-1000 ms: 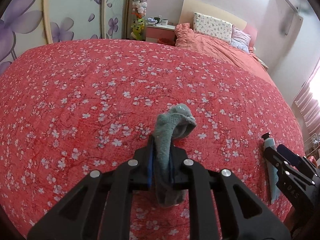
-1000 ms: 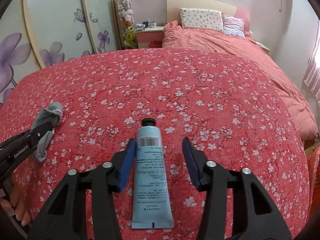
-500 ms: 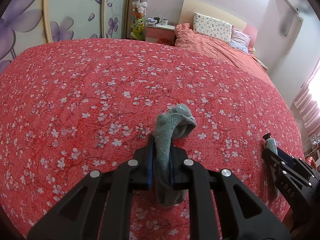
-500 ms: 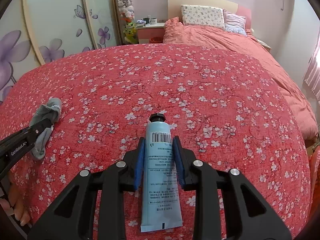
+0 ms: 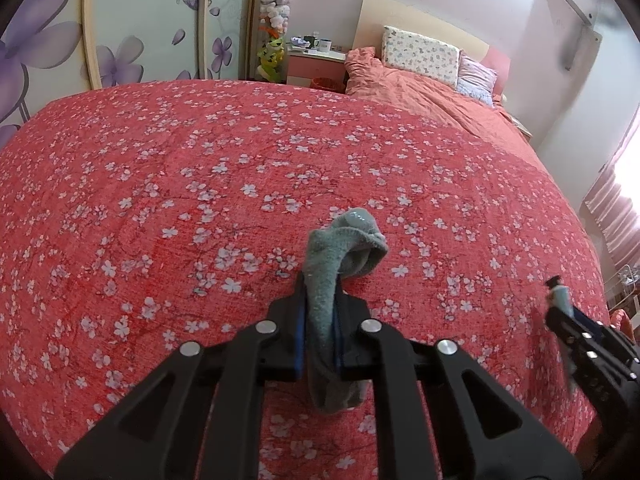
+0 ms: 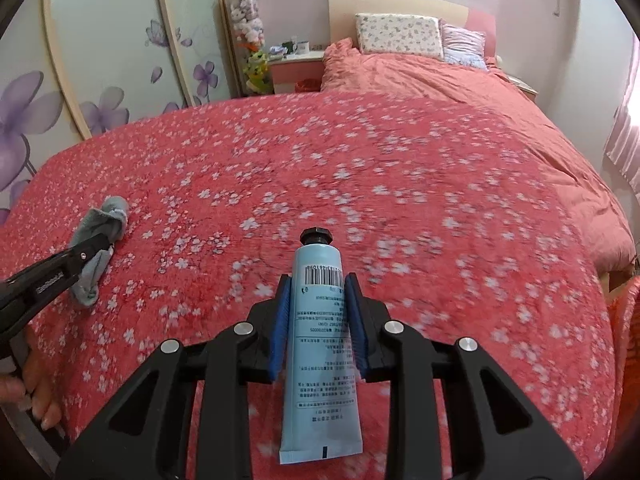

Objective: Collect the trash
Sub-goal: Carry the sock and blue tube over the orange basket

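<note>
A grey-green sock (image 5: 348,240) is pinched in my left gripper (image 5: 320,286), which is shut on it low over the red flowered bedspread (image 5: 180,200). The sock's rolled end pokes out ahead of the fingers and its tail hangs below them. A light blue tube (image 6: 320,360) with a black cap and a barcode sits between the blue pads of my right gripper (image 6: 318,286), which is shut on its sides. From the right wrist view the sock (image 6: 102,220) and the left gripper (image 6: 94,250) are at the far left. The left wrist view catches the tube (image 5: 560,294) at its right edge.
The bedspread covers a wide bed. Patterned pillows (image 6: 400,34) and a rumpled red quilt lie at the far headboard. A pink nightstand (image 5: 316,66), a column of plush toys (image 5: 274,20) and flower-printed wardrobe doors (image 5: 120,20) stand beyond. A person's hand (image 6: 40,400) shows at lower left.
My right gripper's jaws closed from wide apart onto the tube, then moved with it across the bedspread. The left gripper kept still with the sock in it.
</note>
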`<action>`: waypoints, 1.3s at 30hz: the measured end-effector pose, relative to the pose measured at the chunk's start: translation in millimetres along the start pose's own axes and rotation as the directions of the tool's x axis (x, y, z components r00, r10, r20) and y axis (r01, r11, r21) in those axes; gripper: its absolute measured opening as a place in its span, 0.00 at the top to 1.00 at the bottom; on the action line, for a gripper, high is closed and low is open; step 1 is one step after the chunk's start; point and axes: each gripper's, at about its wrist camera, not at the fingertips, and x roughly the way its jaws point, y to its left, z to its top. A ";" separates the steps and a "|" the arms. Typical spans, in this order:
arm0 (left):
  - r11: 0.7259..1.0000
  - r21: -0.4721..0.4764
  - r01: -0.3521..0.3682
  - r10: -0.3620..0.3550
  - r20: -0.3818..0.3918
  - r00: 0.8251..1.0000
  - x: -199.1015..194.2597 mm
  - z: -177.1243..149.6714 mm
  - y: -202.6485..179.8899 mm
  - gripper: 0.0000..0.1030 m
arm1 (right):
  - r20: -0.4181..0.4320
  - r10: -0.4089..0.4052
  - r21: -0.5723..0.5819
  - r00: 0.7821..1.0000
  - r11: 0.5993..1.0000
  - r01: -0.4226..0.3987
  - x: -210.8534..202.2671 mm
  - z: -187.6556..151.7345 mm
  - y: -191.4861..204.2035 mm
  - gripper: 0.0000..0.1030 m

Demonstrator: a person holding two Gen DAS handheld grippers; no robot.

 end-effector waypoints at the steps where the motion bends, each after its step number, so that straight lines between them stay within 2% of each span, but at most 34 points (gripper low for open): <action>1: 1.000 -0.002 0.009 -0.009 0.000 1.000 -1.4 -0.5 0.3 0.92 | 0.006 0.002 0.013 1.000 1.000 -0.002 -5.1 -1.3 -5.2 0.73; 5: 0.999 -0.015 0.040 -0.040 0.000 0.999 -13.0 -5.8 -0.7 0.92 | 0.031 -0.002 0.042 1.000 0.999 0.001 -24.3 -8.2 -24.0 0.74; 9: 0.999 0.025 0.048 -0.049 0.023 0.999 -32.1 -9.4 -18.7 0.93 | 0.058 -0.008 0.071 0.998 0.997 0.004 -41.5 -12.9 -38.8 0.74; 16: 0.991 0.099 0.086 -0.092 0.060 0.994 -69.4 -15.1 -68.2 0.93 | 0.130 -0.049 0.103 0.990 0.994 0.036 -82.5 -23.1 -69.4 0.74; 22: 0.978 0.143 0.150 -0.160 0.062 0.985 -94.8 -20.8 -115.6 0.93 | 0.176 -0.081 0.154 0.981 0.987 0.054 -115.8 -33.9 -97.3 0.73; 27: 0.956 0.191 0.223 -0.236 0.048 0.971 -111.3 -34.1 -159.2 0.93 | 0.222 -0.105 0.203 0.969 0.977 0.060 -141.0 -44.1 -122.7 0.73; 32: 0.923 0.271 0.273 -0.296 0.048 0.954 -130.5 -54.7 -211.8 0.93 | 0.292 -0.180 0.278 0.939 0.956 0.097 -172.1 -60.4 -156.0 0.73; 39: 0.868 0.342 0.361 -0.386 0.004 0.923 -143.0 -76.4 -277.7 0.93 | 0.329 -0.273 0.375 0.904 0.916 0.140 -198.8 -78.0 -200.6 0.73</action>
